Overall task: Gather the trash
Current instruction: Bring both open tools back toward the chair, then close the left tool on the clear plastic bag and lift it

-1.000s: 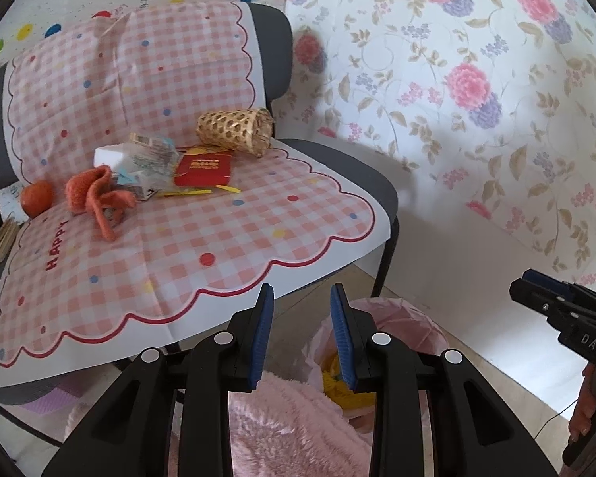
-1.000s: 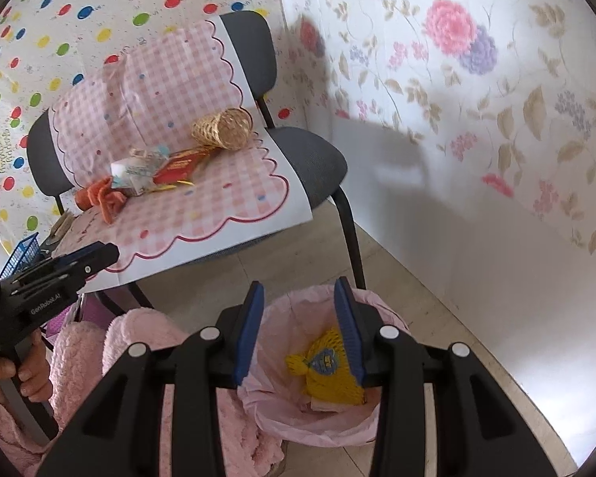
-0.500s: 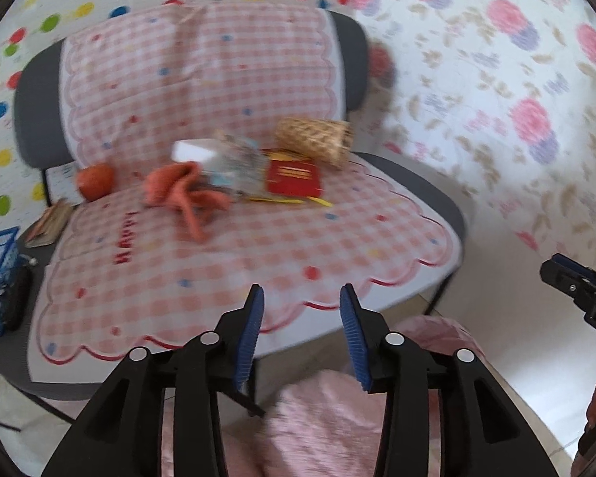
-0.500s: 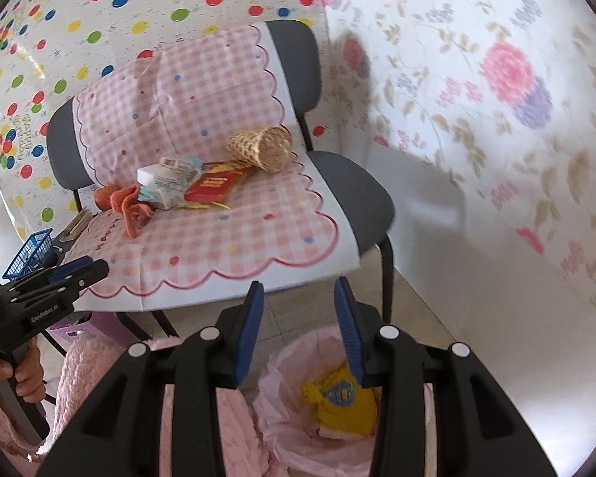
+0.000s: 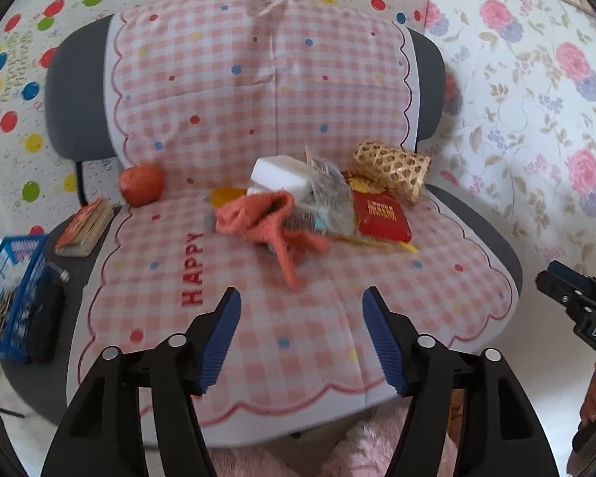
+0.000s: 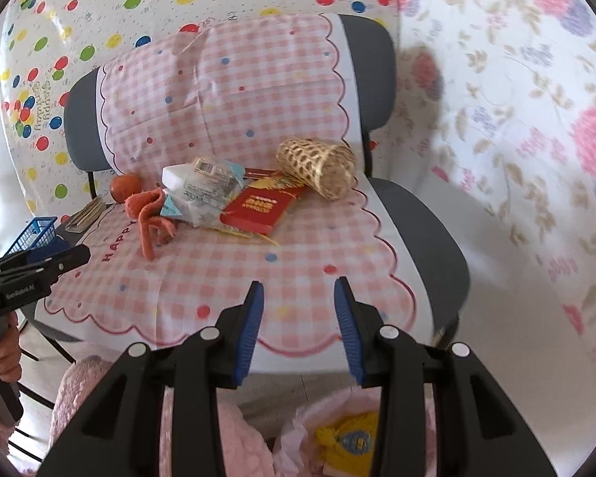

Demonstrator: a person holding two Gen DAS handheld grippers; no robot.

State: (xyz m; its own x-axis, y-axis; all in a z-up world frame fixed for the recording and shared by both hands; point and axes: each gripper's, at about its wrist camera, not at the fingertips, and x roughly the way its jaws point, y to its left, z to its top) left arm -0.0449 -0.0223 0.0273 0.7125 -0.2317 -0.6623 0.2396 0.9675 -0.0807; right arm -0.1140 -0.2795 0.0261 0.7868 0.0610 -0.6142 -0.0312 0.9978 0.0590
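A: Grippers first, what's the state?
B: Left gripper (image 5: 301,320) has jaws spread wide, nothing between them, hovering over the front of the chair (image 5: 73,91) seat. Right gripper (image 6: 298,310) is parted too but narrower, also empty, over the seat's front edge.

A: Trash, where's it at?
B: Piled mid-seat on the pink checked cover (image 5: 258,310). Orange knit rag (image 5: 270,222) lies in front w/ a crinkled clear wrapper (image 5: 329,198) beside it, white block (image 5: 282,173) behind. Red packet (image 5: 381,214) lies flat to the right, touching a woven bamboo basket (image 5: 391,173) tipped on its side.

A: Bin?
B: Pink-lined trash bin (image 6: 298,429) below the right gripper, w/ 1 yellow item (image 6: 347,439) inside.

A: Other stuff?
B: Orange fruit (image 5: 141,185), small book (image 5: 85,226), blue basket (image 5: 12,298) at the left.
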